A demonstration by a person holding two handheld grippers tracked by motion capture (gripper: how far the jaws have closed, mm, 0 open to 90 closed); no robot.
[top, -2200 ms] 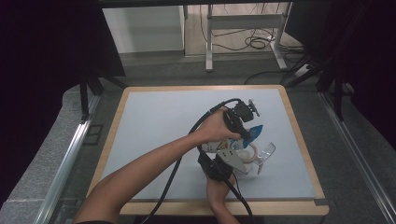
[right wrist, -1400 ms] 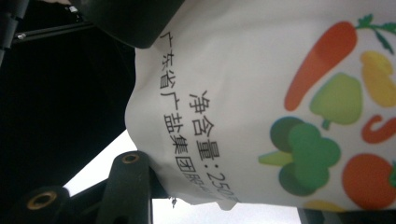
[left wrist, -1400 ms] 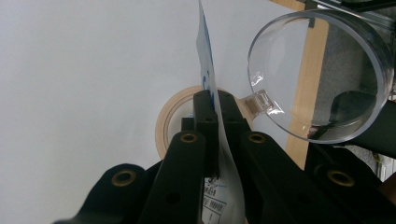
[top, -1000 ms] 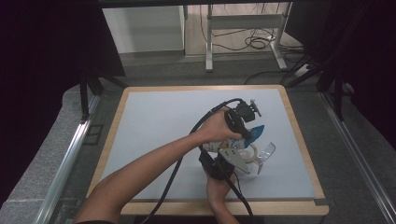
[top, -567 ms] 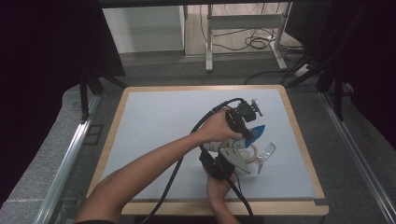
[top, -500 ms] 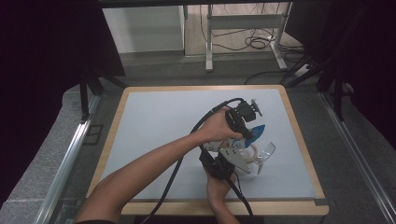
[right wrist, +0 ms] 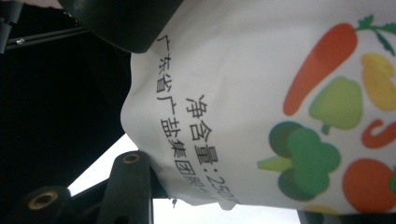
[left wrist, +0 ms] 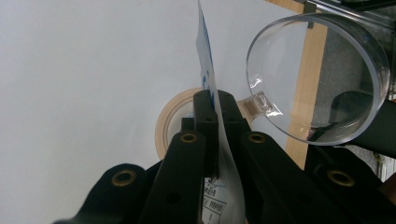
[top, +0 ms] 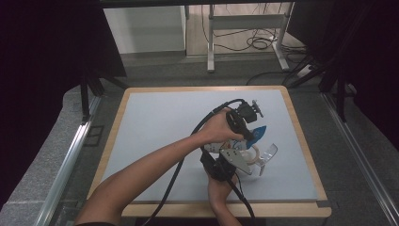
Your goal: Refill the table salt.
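From my seat I see the pale grey worktop (top: 155, 127) with its light wooden rim (top: 114, 136). Beyond its far edge a white metal stand (top: 244, 21) sits on the floor among loose black cables (top: 256, 43). Dark curtains (top: 51, 56) hang at both sides, and a metal rail (top: 66, 165) runs along the left.

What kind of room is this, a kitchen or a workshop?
Probably a lab or recording workspace, not a kitchen: a bare wood-edged table fenced by black curtains, loose cables on the floor, and a person working with cabled hand-held grippers.
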